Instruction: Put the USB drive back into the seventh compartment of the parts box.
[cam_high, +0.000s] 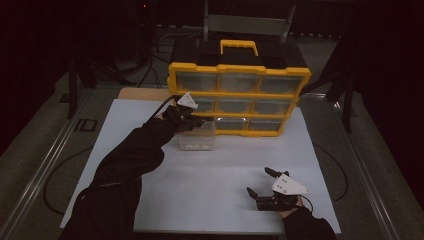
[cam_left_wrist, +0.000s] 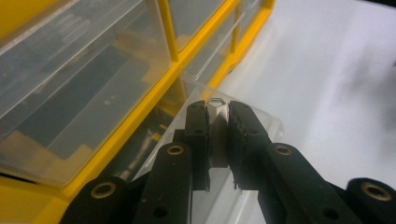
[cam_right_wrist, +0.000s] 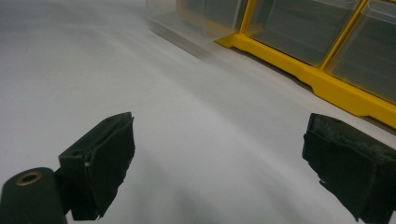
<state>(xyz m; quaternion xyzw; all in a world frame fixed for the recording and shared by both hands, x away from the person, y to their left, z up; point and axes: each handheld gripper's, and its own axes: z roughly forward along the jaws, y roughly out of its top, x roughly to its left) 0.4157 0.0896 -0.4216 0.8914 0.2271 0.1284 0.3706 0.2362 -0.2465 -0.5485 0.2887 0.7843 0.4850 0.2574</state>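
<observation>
I have the left gripper (cam_left_wrist: 217, 135) clamped on the front tab of a clear drawer (cam_high: 196, 140), which sits just left of centre in the high view, pulled out of the lower left slot of the yellow organizer (cam_high: 239, 98) and resting on the white tabletop (cam_high: 215, 200). In the left gripper view the jaws pinch a thin clear lip near the middle of the frame, with very little plastic between the pads.

My worry is that shallow bite. If I pull or lift at an angle, I judge the lip could slide out of the pads and the drawer would drop or tip, spilling the small pieces lying in its bottom (I can't make out what they are). Dragging it sideways could also catch its back edge on the organizer's frame and shift the whole cabinet, which stands tilted back and looks easy to nudge.

The right gripper (cam_high: 261, 181) lies at the lower right of the high view, jaws spread wide and holding nothing, well apart from the drawer, so it offers no support if the organizer moves.
</observation>
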